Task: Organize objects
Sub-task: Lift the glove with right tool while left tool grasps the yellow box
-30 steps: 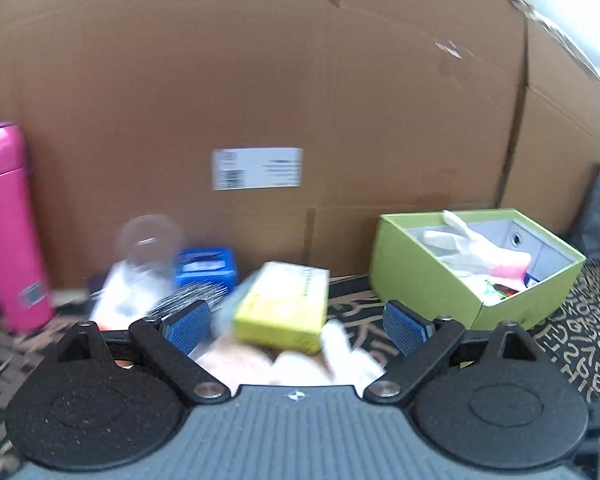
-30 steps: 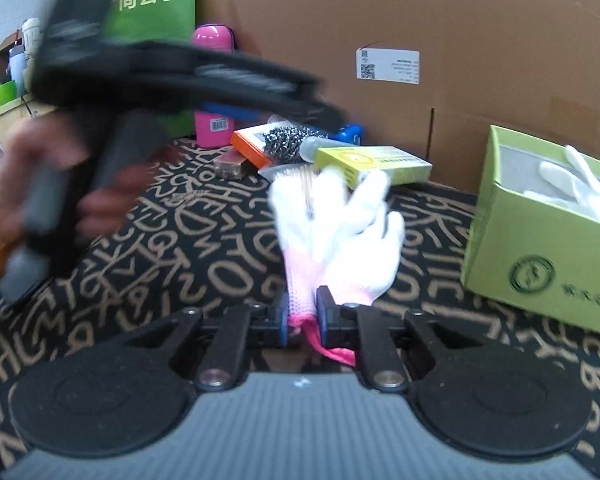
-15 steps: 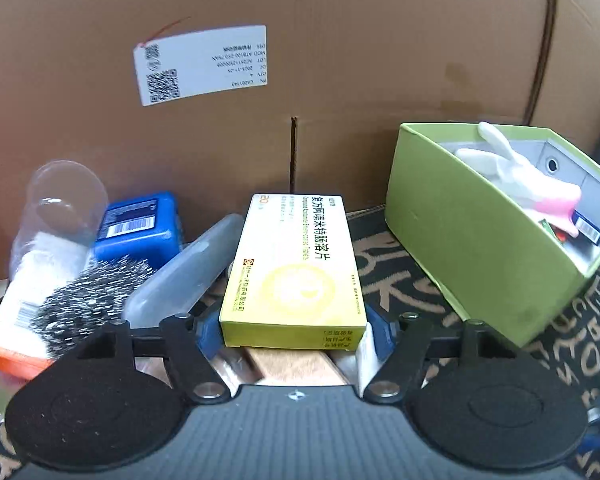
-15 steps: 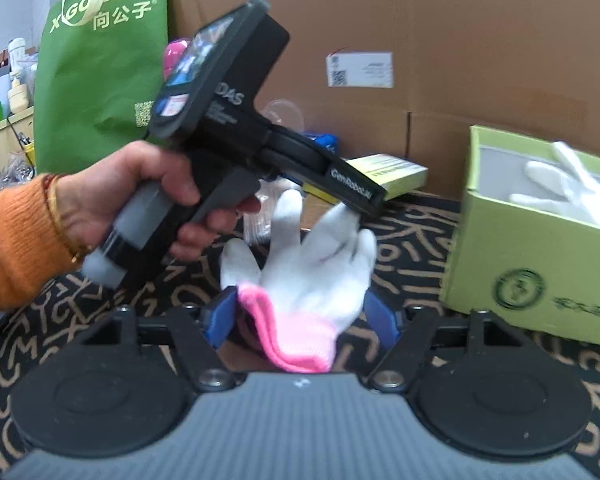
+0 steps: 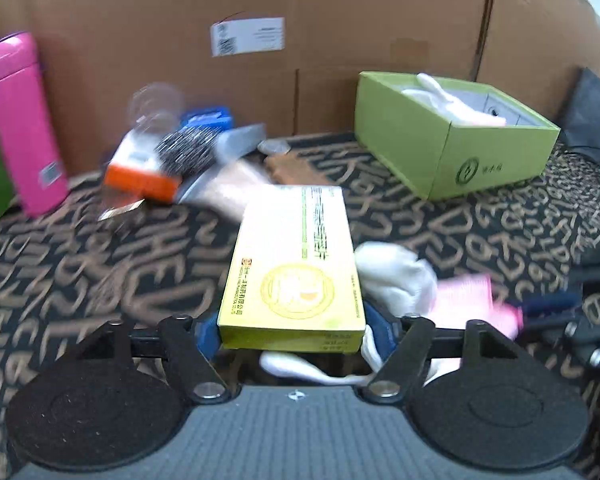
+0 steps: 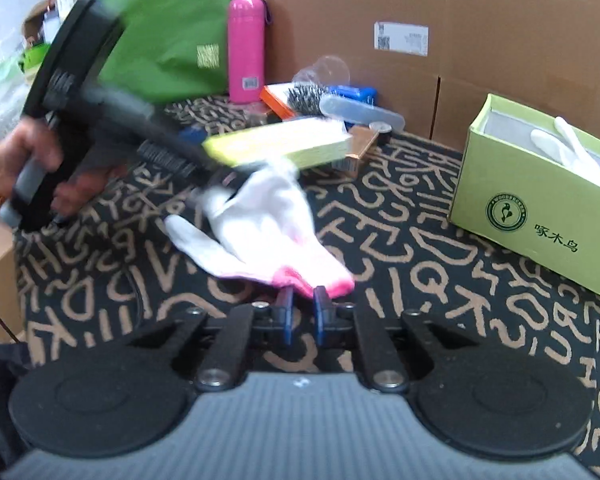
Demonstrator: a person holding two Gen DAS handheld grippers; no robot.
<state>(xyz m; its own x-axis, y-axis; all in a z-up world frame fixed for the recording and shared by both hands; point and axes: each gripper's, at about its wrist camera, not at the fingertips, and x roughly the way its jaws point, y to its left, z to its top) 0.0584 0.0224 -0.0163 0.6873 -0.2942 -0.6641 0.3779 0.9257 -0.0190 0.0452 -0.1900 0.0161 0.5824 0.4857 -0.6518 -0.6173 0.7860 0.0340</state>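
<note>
Gripping a flat yellow box (image 5: 294, 268), left fingers (image 5: 210, 336) clamp it; right fingers (image 6: 286, 314) pinch a white pink-cuffed glove (image 6: 268, 232).

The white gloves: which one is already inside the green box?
The glove lying in the open green box, fingers above its rim. The other glove lies on the patterned cloth, its pink cuff at the right claw.

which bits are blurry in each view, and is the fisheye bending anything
Left wrist view: clutter pile and glove smeared by motion; yellow box fairly sharp. Right wrist view: left gripper and yellow box streaked; green box crisp. Both bend edges.
</note>
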